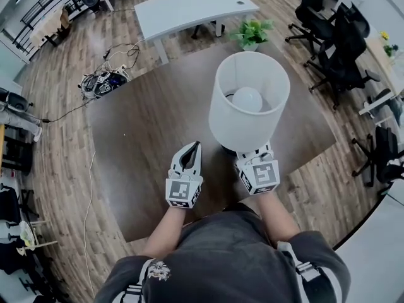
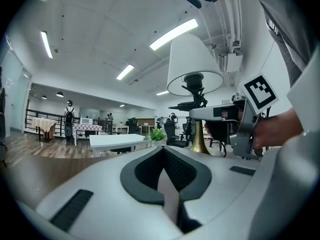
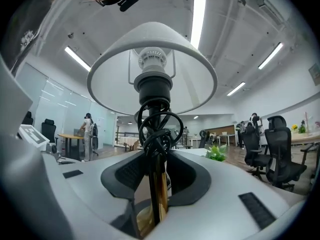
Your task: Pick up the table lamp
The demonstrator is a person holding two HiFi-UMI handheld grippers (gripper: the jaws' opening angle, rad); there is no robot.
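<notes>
Closest to us, our dark grey sweatshirt fills six o'clock, and just past it both tools reach out level. Our right gripper is clamped low on the slim brass stem of the white-shaded table lamp, right under its knot of coiled black cord. The lamp is upright at one o'clock, over the dark brown wooden worktop. Our left gripper sits at eleven o'clock, jaws together with nothing in them, just beside the lamp but apart from it.

We can't see whether the base has cleared the wood, because the shade hides it. We reckon the trick is a straight vertical lift: the grip is low and the shade rides high, so any tilt will swing it.

Room is generous, with bare worktop from nine to eleven and nothing overhead. Watch the far edge at twelve, where a green potted plant sits near, and the black office chairs at two.
</notes>
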